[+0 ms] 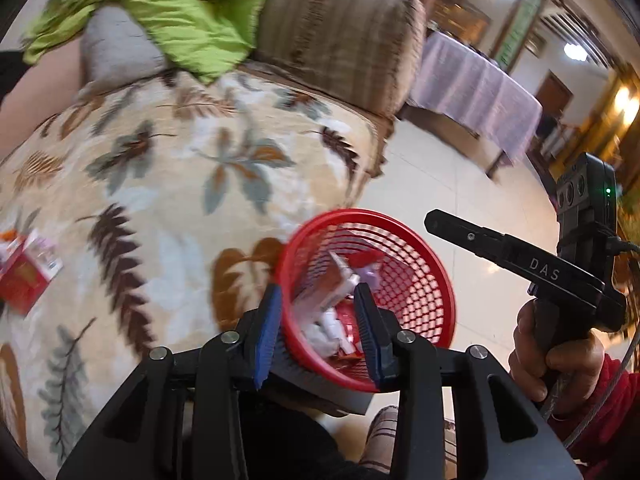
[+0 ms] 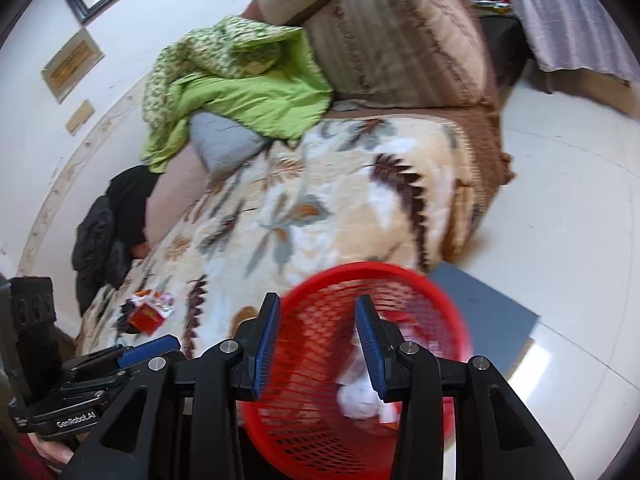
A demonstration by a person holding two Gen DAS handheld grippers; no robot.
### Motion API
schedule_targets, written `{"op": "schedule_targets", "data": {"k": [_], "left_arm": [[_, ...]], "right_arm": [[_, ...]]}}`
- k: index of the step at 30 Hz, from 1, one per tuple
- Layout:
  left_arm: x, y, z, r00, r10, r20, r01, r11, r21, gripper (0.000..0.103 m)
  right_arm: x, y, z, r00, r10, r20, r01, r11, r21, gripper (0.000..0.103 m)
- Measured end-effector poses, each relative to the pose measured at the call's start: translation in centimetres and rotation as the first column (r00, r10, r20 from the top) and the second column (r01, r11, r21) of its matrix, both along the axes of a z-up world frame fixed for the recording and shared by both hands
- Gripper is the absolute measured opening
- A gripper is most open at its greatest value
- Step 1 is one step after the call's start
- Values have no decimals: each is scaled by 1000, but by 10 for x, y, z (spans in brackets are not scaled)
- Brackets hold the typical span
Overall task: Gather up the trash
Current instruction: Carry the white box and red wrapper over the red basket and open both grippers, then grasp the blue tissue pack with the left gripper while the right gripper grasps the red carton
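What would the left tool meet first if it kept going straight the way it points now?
Most likely the red basket: the left tool points down into its open mouth, so the trash piled inside looks first in line. Depth is hard to judge; the near rim might catch a finger first.

A leaf-patterned blanket is covering the sofa seat. A green quilt is lying crumpled against the back corner, partly overlying a grey pillow. A striped brown cushion is leaning upright at the sofa's end. Black clothing is lying heaped near the wall. A table draped in a lilac cloth is standing on the pale tiled floor.
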State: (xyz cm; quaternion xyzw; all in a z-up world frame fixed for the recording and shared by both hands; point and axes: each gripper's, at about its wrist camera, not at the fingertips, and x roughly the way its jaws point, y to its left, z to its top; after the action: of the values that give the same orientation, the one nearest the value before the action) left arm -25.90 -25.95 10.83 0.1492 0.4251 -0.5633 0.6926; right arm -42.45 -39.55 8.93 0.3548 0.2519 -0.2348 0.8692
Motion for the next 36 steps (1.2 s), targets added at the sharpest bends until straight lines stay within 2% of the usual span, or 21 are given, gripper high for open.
{"op": "schedule_targets", "data": {"k": [3,7,10,13,16,18,19,20,22,23,25,27,29,30,31,32,36], "left_arm": [[18,29,3,997,74,33,-74,997,5,37],[50,71,2,982,187,13,-187,982,5,37],[76,108,-1,961,278,9,-278,961,10,38],[103,150,-6,925,381,9,-381,924,19,46],[133,195,-16,867,497,4,-497,867,34,51],[154,225,-23,815,579,9,-578,814,54,52],[167,242,-26,780,625,13,-625,778,63,53],[175,252,-28,755,655,8,-654,753,69,56],[197,276,-33,685,728,-22,-725,684,76,64],[211,289,-36,633,774,-31,-770,633,84,67],[232,301,-43,576,816,-49,-809,578,104,72],[254,307,-52,525,847,-80,-837,531,132,72],[272,306,-60,490,865,-108,-851,502,157,72],[280,301,-65,480,869,-124,-852,495,171,72],[285,294,-68,481,866,-136,-848,499,178,73],[292,286,-73,483,867,-123,-844,498,198,75],[305,257,-89,475,880,10,-852,457,253,75]], "right_arm": [[33,17,3,995,91,27,-91,996,4,43],[77,51,4,976,213,32,-213,977,-5,43],[116,81,5,949,314,26,-314,950,-2,43],[147,108,6,922,386,13,-386,922,-16,43],[172,132,6,893,450,-5,-449,893,-22,43],[182,143,5,880,474,-13,-474,880,-26,43],[186,148,5,874,485,-14,-485,874,-30,43],[189,151,5,871,492,-16,-492,870,-31,43],[195,155,3,865,502,-21,-502,864,-32,44],[197,156,1,863,504,-27,-505,863,-30,44],[199,155,-1,863,504,-34,-504,863,-23,44],[200,153,-3,866,500,-36,-500,866,-16,44],[199,150,-3,869,493,-40,-494,870,-17,44],[199,147,-5,872,488,-41,-489,872,-15,44],[199,144,-5,874,484,-41,-485,874,-13,44],[199,142,-5,876,481,-43,-482,876,-13,44],[204,131,-6,882,469,-47,-470,882,-11,44]]}}
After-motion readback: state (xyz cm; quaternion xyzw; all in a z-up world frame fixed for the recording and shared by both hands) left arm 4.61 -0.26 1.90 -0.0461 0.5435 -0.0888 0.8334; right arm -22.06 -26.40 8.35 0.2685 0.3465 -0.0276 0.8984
